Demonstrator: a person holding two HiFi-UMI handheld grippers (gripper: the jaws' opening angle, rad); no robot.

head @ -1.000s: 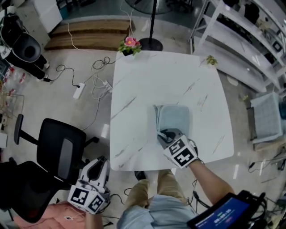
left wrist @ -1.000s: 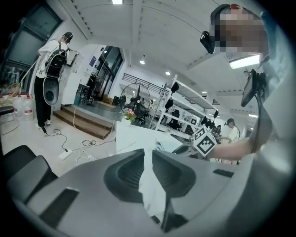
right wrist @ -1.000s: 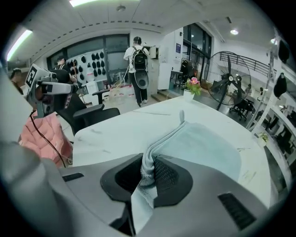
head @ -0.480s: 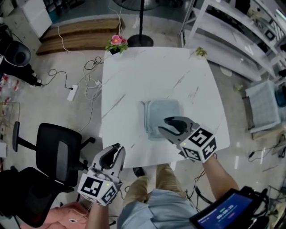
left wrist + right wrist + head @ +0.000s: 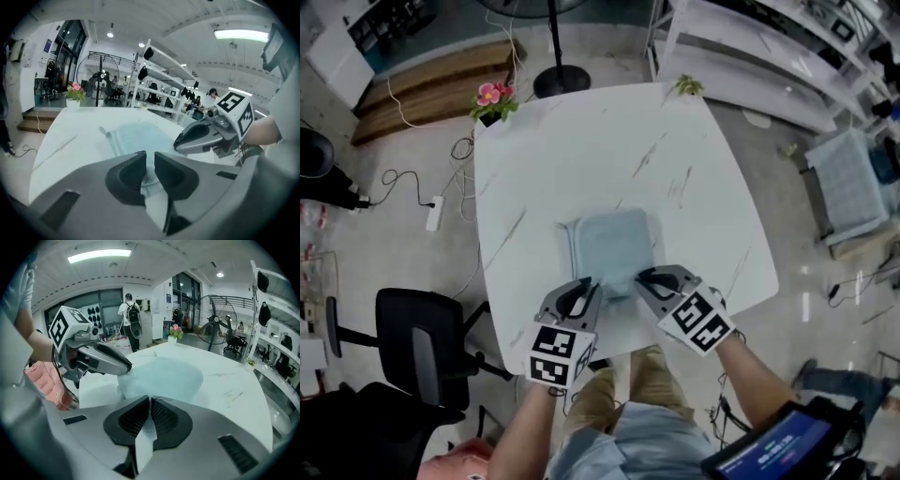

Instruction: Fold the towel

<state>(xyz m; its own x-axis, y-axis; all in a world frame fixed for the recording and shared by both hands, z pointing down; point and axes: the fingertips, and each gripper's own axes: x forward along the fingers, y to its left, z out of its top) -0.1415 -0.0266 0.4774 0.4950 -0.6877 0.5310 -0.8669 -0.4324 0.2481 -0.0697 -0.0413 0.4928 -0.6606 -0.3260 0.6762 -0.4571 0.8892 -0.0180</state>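
Table: one, white with marble veins (image 5: 581, 150), filling the middle of the head view.
Chair: one, black (image 5: 417, 352), on the floor at lower left, beside the table's left edge.
Towel: one, pale blue (image 5: 614, 246), folded flat, lying just below the table's centre, toward the bottom edge.
Grippers: two, both in at the towel's bottom edge, one at each corner.
Left gripper (image 5: 584, 289): at the towel's lower left corner; jaws a slim gap apart, clamped on nothing, towel corner showing through the gap.
Right gripper (image 5: 649, 278): at the lower right corner; jaws closing, pads already pressed on a strip of towel cloth.
Flower pot: one (image 5: 492, 98), on the table's upper left corner, holding pink blooms and green leaves.
Head view only: chair, floor cables (image 5: 459, 155), whole outline of the towel.
Gripper views only: the pads up close; in the right gripper view, a person with a backpack (image 5: 130, 319) standing far back.
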